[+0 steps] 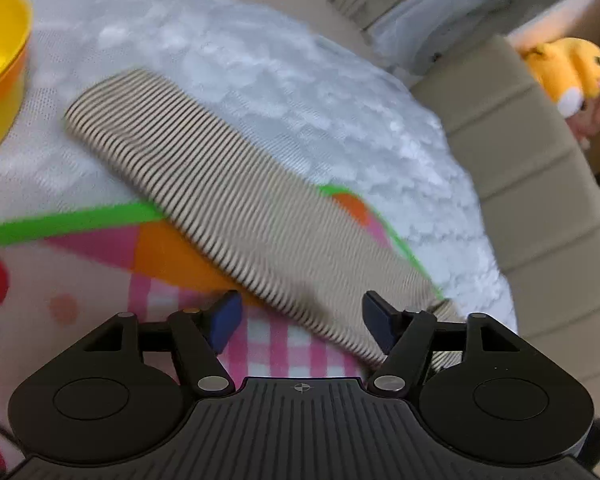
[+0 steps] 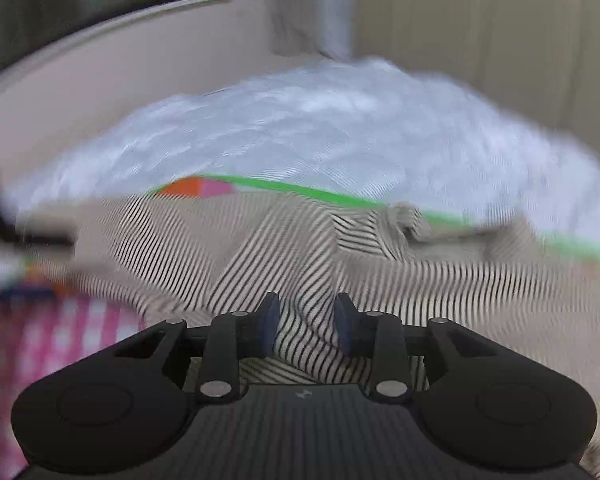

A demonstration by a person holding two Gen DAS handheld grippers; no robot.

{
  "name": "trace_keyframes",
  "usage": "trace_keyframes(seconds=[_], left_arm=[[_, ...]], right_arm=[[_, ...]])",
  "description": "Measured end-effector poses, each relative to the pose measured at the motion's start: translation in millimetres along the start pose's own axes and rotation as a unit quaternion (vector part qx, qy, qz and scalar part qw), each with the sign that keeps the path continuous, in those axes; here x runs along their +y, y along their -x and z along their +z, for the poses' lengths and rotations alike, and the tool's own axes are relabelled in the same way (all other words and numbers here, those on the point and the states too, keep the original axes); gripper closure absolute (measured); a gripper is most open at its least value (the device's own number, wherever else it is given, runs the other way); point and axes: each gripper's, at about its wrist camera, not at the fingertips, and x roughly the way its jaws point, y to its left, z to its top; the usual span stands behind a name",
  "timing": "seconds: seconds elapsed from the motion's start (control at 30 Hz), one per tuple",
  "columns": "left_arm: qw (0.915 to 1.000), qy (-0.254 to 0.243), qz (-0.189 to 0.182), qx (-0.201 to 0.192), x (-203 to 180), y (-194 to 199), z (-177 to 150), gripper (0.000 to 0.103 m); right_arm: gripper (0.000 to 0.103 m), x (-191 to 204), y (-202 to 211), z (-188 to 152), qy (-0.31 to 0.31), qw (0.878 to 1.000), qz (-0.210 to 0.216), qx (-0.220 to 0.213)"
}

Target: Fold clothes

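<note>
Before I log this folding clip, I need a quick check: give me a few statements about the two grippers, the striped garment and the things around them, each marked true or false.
1. The left gripper is open. True.
2. The right gripper holds nothing. False: a fold of the striped garment sits between its pads.
3. The bowl is blue. False: it is yellow.
4. A yellow plush toy sits in a cardboard box. True.
5. The garment is plain white. False: it is beige with dark stripes.
</note>
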Motion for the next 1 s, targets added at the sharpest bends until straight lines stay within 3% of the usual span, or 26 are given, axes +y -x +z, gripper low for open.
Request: trace_keyframes(seconds=[0.1,0.17,0.23,0.37,0.43,0.47,0.5,0.53,0.73,0.87,0.97,1.0], left_arm=[[0.9996,-0.021,-0.014,-0.010,-4.5,-2.1,5.3,0.023],[0.9989,-0.038,-0.021,-0.014,-8.4,-4.3,8.7,0.022],[0.9994,-0.027,-0.022,-0.005,-5.9,-9.8,10.6,0.020],[0.9996,-0.003,-0.022,0.015,3.7,-12.9,10.4,0.018],[0.9997,0.004,-0.018,0.015,5.7,-11.7,9.6,0.018],[0.9997,0.007,-0.017,0.015,6.6,-11.0,9.1,0.018],[0.9997,0.010,-0.015,0.015,7.6,-10.4,8.7,0.018],[0.9997,0.014,-0.013,0.015,8.6,-9.8,8.3,0.018],[0.9993,0.034,-0.003,0.016,14.3,-6.0,5.8,0.017],[0.9989,0.045,0.005,0.014,18.5,-4.4,5.1,0.017],[0.9989,0.045,0.001,0.011,19.7,-5.0,4.8,0.015],[0.9990,0.045,0.000,0.009,20.1,-5.2,4.6,0.015]], right_arm=[[0.075,-22.7,26.7,11.6,-0.011,0.999,0.011,-0.043],[0.075,-33.0,34.4,19.8,0.027,0.997,-0.039,-0.066],[0.075,-39.3,25.8,24.8,0.072,0.994,-0.055,-0.056],[0.074,-38.5,-13.0,19.7,0.137,0.990,-0.028,-0.005],[0.075,-29.1,-28.0,12.8,0.172,0.984,-0.038,0.005],[0.084,-26.1,-28.9,12.7,0.184,0.982,-0.043,0.000],[0.100,-24.0,-25.0,15.0,0.187,0.981,-0.048,-0.005],[0.100,-22.1,-20.9,17.4,0.191,0.980,-0.053,-0.011],[0.103,-31.8,-3.5,40.3,0.167,0.975,-0.128,-0.070],[0.102,-32.7,-10.3,42.0,0.107,0.993,-0.045,-0.037],[0.095,-17.5,-33.4,26.2,0.106,0.993,-0.041,0.018],[0.095,-14.4,-33.3,22.3,0.103,0.993,-0.050,0.007]])
